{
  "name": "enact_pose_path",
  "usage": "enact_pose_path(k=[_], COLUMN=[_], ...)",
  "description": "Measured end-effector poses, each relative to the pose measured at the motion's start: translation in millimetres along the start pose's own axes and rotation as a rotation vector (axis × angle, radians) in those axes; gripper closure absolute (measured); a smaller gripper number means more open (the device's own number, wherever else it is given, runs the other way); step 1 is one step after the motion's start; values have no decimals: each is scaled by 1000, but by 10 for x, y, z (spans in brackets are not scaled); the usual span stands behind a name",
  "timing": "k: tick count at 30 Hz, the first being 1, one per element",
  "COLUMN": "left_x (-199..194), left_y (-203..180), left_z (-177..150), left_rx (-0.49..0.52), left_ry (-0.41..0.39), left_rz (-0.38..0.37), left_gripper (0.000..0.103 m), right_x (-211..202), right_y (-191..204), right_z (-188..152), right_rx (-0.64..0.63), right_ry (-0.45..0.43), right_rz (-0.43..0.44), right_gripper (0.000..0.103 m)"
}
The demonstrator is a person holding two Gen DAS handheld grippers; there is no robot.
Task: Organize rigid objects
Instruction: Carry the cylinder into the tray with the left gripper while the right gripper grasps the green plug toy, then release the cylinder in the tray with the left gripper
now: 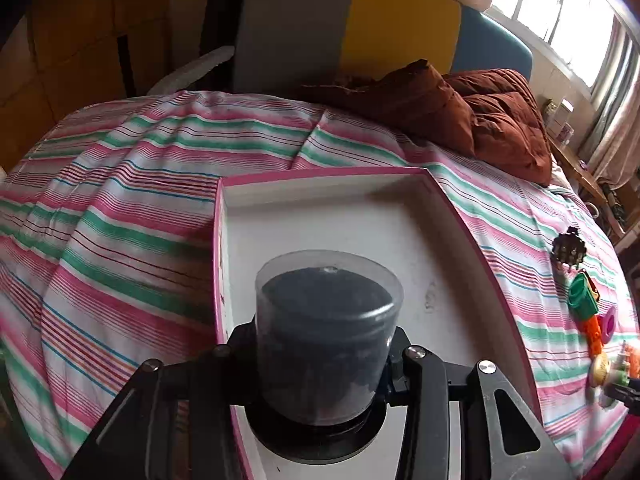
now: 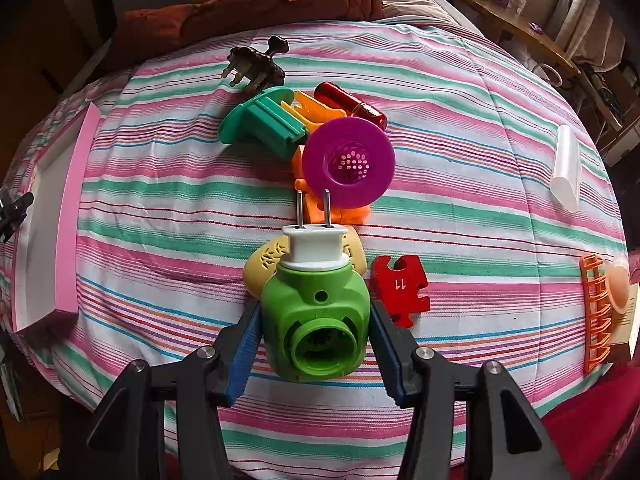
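In the left wrist view my left gripper (image 1: pixel 320 344) is shut on a clear round jar (image 1: pixel 328 320) with dark contents. The jar hangs over the near part of a white tray with a pink rim (image 1: pixel 320 220) that lies on the striped bed. In the right wrist view my right gripper (image 2: pixel 316 320) is shut on a green plug-in device (image 2: pixel 316 308) whose white two-pin plug points away from me, just above the bedspread. The tray (image 2: pixel 76 216) shows at the far left of that view.
Beyond the green device lie a yellow piece (image 2: pixel 262 268), a red puzzle piece (image 2: pixel 400 290), a purple disc (image 2: pixel 348 160), orange parts (image 2: pixel 320 204), a teal piece (image 2: pixel 264 124), a red cylinder (image 2: pixel 350 106) and a brown plug (image 2: pixel 252 66). A white tube (image 2: pixel 566 168) and an orange rack (image 2: pixel 598 312) lie right. A brown duvet (image 1: pixel 460 120) is bunched up beyond the tray.
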State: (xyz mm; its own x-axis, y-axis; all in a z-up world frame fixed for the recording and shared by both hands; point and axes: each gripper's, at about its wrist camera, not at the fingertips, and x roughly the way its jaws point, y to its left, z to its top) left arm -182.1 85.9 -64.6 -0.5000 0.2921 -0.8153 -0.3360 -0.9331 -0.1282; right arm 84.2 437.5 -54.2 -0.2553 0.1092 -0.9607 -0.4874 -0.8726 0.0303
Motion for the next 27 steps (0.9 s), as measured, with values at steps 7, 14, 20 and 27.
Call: enact_pose_path(k=[7,14,20,27], left_x=[-108,-478,-770,-958], left_y=[25,29,-136,-279], left_z=[-43,-366,-704,-921], left_rx=[-17,-64,-55,-16], left_ry=[-27,-65,-78,-87], left_rz=[32,41,25,41], left_gripper=[40,40,37,36], right_x=[5,3,-29,-54], right_y=[15,34,28,47], right_z=[4,-5,-10,-18], right_rx=[-5,-11,-12,-13], right_ry=[5,1,-19,-33], right_rz=[-1,-5,13,25], right_gripper=[50,50,50,50])
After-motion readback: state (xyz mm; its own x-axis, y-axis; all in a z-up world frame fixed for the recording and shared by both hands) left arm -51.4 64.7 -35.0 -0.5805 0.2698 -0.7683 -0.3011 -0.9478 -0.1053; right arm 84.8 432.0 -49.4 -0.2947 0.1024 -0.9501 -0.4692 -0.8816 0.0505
